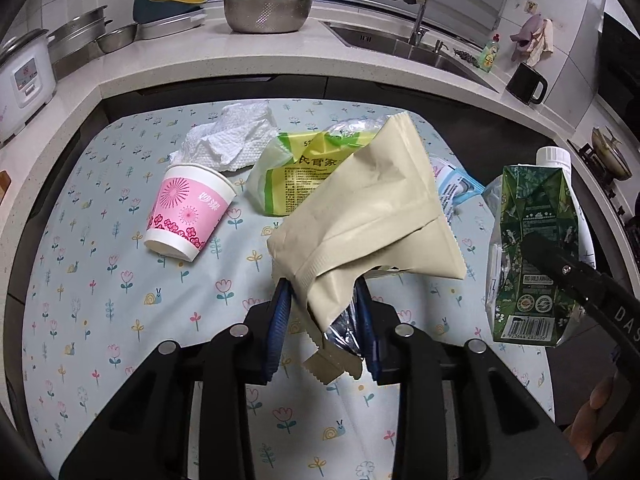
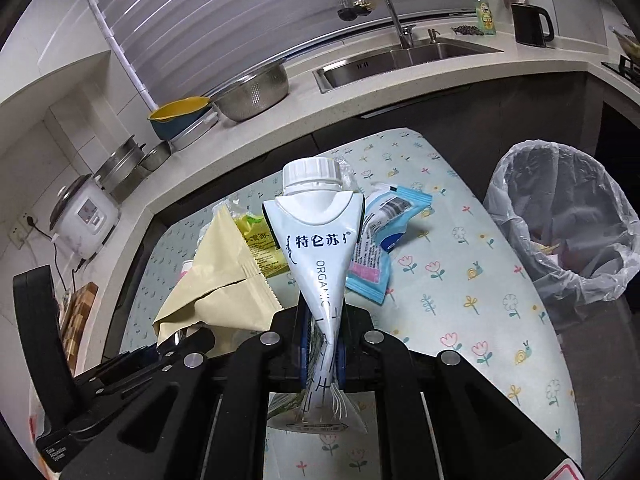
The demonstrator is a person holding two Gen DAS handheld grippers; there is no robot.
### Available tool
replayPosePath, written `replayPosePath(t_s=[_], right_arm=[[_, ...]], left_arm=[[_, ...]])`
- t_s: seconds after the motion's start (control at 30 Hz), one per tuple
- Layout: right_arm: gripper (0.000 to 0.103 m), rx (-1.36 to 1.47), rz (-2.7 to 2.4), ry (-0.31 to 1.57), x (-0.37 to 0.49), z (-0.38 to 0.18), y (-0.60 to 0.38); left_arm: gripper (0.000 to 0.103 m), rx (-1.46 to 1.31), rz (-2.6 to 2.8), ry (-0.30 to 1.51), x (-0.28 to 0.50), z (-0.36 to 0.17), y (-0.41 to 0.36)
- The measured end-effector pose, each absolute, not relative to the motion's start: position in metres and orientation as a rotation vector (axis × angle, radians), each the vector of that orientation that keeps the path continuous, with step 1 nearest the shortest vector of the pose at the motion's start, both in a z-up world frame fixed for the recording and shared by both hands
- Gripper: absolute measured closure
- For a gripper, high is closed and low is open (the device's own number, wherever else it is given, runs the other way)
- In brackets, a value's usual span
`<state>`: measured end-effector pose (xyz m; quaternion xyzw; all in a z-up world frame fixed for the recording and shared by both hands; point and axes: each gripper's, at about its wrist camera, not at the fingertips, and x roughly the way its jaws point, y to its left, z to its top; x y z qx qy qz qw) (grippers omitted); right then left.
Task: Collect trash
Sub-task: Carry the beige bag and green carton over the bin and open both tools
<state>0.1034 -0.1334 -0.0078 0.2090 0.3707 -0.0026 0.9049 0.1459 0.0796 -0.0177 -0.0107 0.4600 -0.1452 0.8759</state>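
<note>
My left gripper [image 1: 322, 292] is shut on the lower corner of a beige foil pouch [image 1: 368, 208], which hangs above the floral tablecloth [image 1: 100, 280]. My right gripper [image 2: 323, 312] is shut on the flattened bottom of a green-and-white milk carton [image 2: 316, 240] with a white cap, held upright off the table. The same carton [image 1: 532, 216] shows at the right of the left wrist view. On the cloth lie a pink paper cup [image 1: 188, 212] on its side, a crumpled paper towel [image 1: 232, 140], a yellow-green bag [image 1: 296, 176] and a blue-white wrapper [image 2: 384, 240].
A bin with a clear liner [image 2: 560, 232] stands past the table's right edge, with some scraps inside. Beyond the table runs a counter with a sink [image 2: 400, 60], a steel colander [image 2: 252, 92], a rice cooker [image 2: 84, 220] and a black kettle [image 2: 532, 24].
</note>
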Motion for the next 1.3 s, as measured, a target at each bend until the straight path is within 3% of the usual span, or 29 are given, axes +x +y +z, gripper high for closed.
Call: replayPosePath(t_s=[0.87, 1.3], right_arm=[[0.093, 0.499, -0.190, 0.660, 0.041, 0.012, -0.236], [0.093, 0.547, -0.334, 0.616, 0.014, 0.008, -0.311]], left_arm=[[0.078, 0.080, -0.501, 0.909, 0.121, 0.009, -0.047], [0.078, 0.157, -0.639, 0.917, 0.133, 0.005, -0.147]])
